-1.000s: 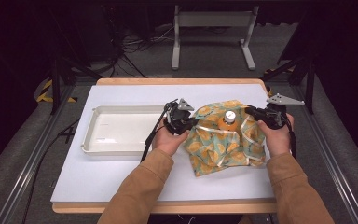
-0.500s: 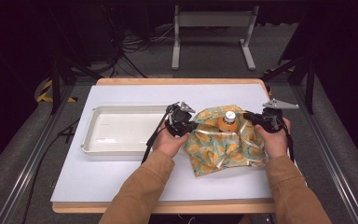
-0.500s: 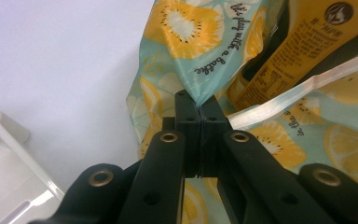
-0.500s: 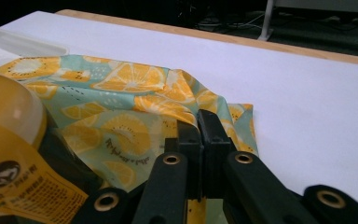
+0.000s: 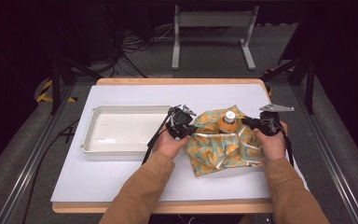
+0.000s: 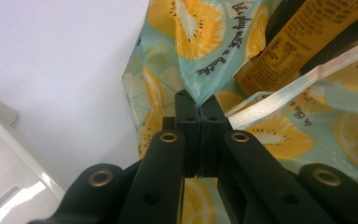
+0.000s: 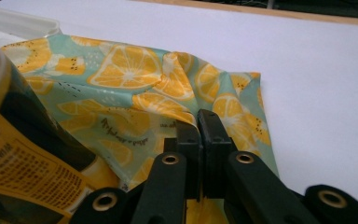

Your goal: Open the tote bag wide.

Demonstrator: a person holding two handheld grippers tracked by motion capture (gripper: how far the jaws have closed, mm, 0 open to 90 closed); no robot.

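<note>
Item one, toward the bench's (image 5: 121, 186) left edge: a white tray (image 5: 103, 148), shallow, lying apart from your work. Item two, at mid-bench just right of the tray: your left gripper (image 5: 182, 125), its jaws clamped together on a pinch of the bag's left rim, the cloth caught right at their tips in the left gripper view. Item three, right of centre: the fruit-print cloth bag (image 5: 219, 150), teal with orange slices, slumped on the bench with its mouth spread between your two grippers; a pale handle strap (image 6: 303, 81) runs across the opening. Item four, inside the bag: a bottle (image 5: 228, 122) with a pale cap and yellow label, standing upright, neck clear of the cloth. Item five, nearer the right edge: your right gripper (image 5: 261, 125), jaws likewise closed on a fold of the bag's right rim. Hazards: each hold is a thin pinch at the jaw tips, so pulling the rims apart hard could let the slick fabric slide out and the mouth collapse over the bottle. Uneven pull from one side could drag the cloth under the bottle and tip it. Pushing the rim down could snag it on the label or shoulder.
</note>
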